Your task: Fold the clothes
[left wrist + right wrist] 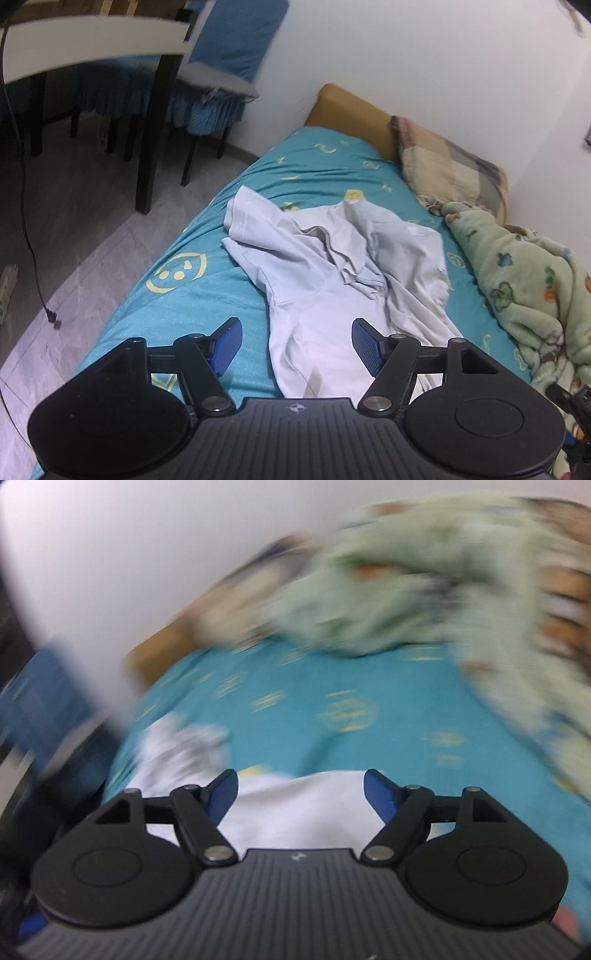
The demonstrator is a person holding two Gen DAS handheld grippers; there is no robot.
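Left tongs [297,341]: spread wide, nothing between them, hovering over the near end of a pale grey garment [332,273]. Right tongs [301,794]: likewise spread apart and gripping nothing, with a white stretch of cloth [295,812] showing just beyond and between the fingers; probably the same garment, though too smeared by blur to say for sure.

Further out: garment lying crumpled on the bed [221,288], on the teal sheet with yellow prints. One sleeve flung toward the far left, the upper part bunched and doubled over itself in loose ridges, the lower part running down toward the left tongs. No flat panels, no straight creases, no tidy stack anywhere in view.

Beyond that: green fleece blanket [524,280] heaped along the right side of the bed, plaid pillow [443,162] at the head.

Judged on this alone: not folded as it lies. Left to do, apparently: spreading flat, bringing sleeves in, doubling the body over.
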